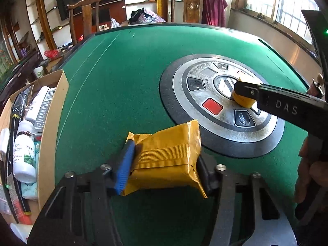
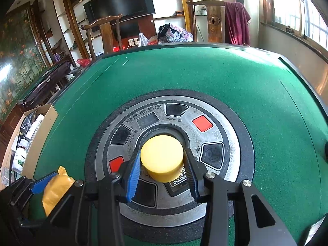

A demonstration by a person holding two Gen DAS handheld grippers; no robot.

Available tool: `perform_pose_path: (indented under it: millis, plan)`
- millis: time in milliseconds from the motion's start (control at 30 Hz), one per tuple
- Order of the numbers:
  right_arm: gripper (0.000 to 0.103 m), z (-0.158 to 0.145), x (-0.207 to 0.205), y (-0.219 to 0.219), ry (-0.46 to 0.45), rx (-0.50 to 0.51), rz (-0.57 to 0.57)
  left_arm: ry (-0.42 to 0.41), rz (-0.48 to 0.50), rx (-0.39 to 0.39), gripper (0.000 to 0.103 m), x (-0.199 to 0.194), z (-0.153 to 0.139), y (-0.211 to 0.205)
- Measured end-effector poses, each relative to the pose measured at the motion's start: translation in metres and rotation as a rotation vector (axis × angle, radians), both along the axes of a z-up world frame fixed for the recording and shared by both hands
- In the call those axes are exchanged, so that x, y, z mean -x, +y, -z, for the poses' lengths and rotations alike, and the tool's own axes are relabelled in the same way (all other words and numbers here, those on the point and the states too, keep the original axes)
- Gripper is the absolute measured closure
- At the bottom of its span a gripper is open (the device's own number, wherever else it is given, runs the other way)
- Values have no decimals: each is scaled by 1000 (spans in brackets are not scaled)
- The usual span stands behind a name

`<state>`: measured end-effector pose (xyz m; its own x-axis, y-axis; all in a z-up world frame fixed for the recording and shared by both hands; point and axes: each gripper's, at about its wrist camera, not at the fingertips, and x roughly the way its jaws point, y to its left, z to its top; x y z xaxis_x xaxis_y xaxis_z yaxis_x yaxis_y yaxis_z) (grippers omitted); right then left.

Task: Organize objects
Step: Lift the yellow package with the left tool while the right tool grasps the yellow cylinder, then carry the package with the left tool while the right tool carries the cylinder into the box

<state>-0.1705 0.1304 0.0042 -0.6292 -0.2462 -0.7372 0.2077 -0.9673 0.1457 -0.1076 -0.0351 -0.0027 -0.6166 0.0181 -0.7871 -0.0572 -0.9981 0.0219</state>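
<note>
Yellow foil packet clamped between left gripper fingers. Yellow-capped jar clamped between right gripper fingers, above round control panel. Cardboard box seen left of left fingers.

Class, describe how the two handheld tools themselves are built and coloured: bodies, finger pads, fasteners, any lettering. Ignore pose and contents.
Both tools have matte black bodies with angular cut-outs and round silver pivot bolts. On the left tool and the right tool, one finger wears a ribbed blue pad and the other is black. The right tool's side carries pale "DAS" lettering. No cables or sleeves can be made out.
</note>
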Motion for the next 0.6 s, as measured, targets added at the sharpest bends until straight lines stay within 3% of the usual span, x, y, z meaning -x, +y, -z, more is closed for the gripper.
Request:
perform_pose_path:
  millis: [300,600]
  plan:
    - [63,-17,-7,1,42,50,-2,31,-23,-28,58,-1,-9,-4]
    - [63,-27,-14,0,55,91,-10,75,-37,-81,59,-9,-23,-8]
